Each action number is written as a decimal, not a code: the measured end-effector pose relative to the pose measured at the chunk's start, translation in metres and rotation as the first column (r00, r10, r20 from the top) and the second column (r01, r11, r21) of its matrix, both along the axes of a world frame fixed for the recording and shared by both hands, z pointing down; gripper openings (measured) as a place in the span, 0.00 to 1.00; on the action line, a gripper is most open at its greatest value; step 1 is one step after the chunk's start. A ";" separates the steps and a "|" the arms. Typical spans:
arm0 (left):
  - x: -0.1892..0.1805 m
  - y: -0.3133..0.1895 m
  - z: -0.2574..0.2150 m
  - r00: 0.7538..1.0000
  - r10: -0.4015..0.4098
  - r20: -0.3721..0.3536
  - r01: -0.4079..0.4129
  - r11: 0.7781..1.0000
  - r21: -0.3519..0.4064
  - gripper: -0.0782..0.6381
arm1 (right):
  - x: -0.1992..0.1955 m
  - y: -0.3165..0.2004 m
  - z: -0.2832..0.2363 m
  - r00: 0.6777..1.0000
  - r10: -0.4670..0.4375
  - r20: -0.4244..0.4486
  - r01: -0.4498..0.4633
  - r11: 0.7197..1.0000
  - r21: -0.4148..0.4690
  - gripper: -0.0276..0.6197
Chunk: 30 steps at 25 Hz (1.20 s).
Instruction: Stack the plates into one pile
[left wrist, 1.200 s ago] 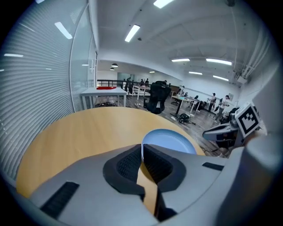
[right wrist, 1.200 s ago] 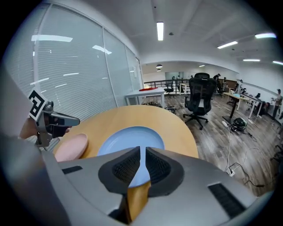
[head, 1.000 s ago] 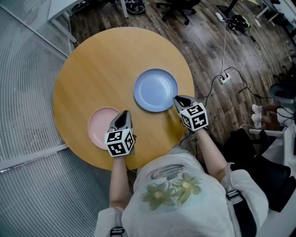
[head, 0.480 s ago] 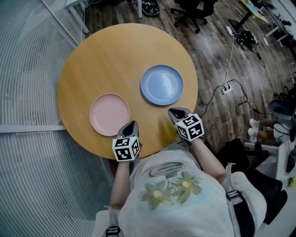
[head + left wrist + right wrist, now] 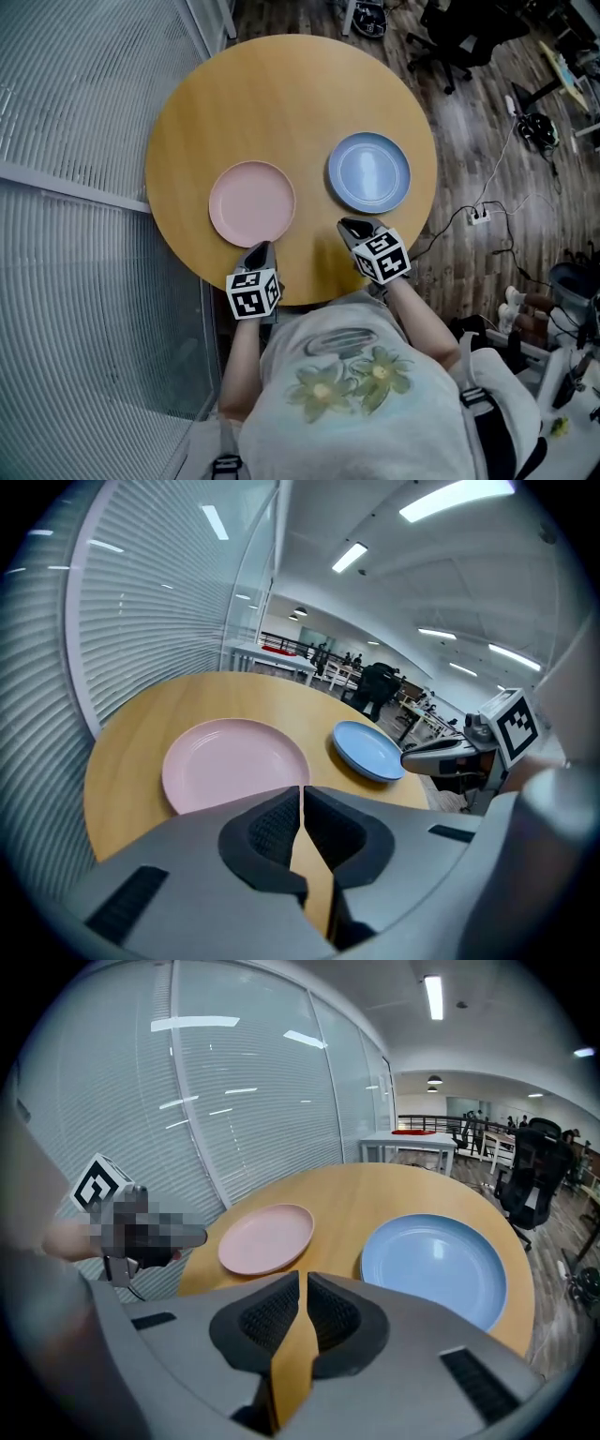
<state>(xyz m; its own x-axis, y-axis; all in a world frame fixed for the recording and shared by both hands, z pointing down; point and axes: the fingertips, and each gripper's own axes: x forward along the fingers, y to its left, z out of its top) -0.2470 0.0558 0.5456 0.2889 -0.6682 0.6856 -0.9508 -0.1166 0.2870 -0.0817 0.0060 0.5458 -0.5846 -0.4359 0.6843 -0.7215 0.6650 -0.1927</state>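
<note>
Head view: a pale pink round plate [image 5: 251,203] lies at frame centre on the round wooden table [image 5: 281,94], with a blue round plate [image 5: 368,172] apart to its right. Left gripper view: left gripper [image 5: 302,787], lower centre, jaws closed, empty. Right gripper view: right gripper [image 5: 302,1275] likewise closed, empty.

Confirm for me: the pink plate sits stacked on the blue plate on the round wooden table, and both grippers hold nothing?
Not quite. The pink plate lies beside the blue plate, apart from it, as the head view shows. Both rest on the round wooden table, and the left gripper and right gripper hold nothing.
</note>
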 end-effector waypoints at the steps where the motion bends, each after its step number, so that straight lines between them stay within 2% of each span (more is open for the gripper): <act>1: -0.011 0.004 0.002 1.000 -0.028 0.006 0.028 1.000 -0.007 0.15 | -0.008 -0.001 0.002 1.000 -0.010 -0.008 0.010 1.000 0.000 0.13; 8: -0.073 0.012 0.009 0.986 -0.164 0.041 0.165 0.986 -0.022 0.15 | -0.063 -0.012 0.011 0.996 -0.093 -0.014 0.093 0.996 -0.018 0.13; 13: -0.106 0.007 0.018 0.973 -0.219 0.070 0.221 0.975 -0.026 0.15 | -0.095 -0.025 0.016 0.992 -0.124 0.009 0.124 0.992 -0.021 0.13; 16: -0.130 -0.005 0.030 0.965 -0.241 0.100 0.245 0.969 -0.030 0.22 | -0.116 -0.043 0.023 0.992 -0.115 0.052 0.117 0.993 -0.023 0.19; 18: -0.141 -0.014 0.031 0.960 -0.258 0.110 0.264 0.964 -0.035 0.31 | -0.123 -0.055 0.022 0.992 -0.114 0.058 0.115 0.993 -0.029 0.28; 19: -0.146 -0.017 0.032 0.956 -0.270 0.113 0.276 0.960 -0.038 0.34 | -0.125 -0.059 0.023 0.992 -0.115 0.055 0.117 0.993 -0.033 0.29; 26: -0.184 -0.054 0.052 0.933 -0.340 0.114 0.347 0.937 -0.048 0.36 | -0.143 -0.101 0.049 0.993 -0.107 0.048 0.110 0.991 -0.079 0.30; 30: -0.193 -0.057 0.070 0.922 -0.377 0.092 0.384 0.920 -0.076 0.37 | -0.144 -0.104 0.070 0.993 -0.109 0.045 0.114 0.986 -0.124 0.30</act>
<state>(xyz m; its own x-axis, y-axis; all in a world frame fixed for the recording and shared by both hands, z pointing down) -0.4398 -0.0012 0.6160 -0.0290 -0.6515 0.7581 -0.9372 0.2814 0.2059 -0.2261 -0.0975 0.6156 -0.6514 -0.2779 0.7060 -0.6346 0.7096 -0.3062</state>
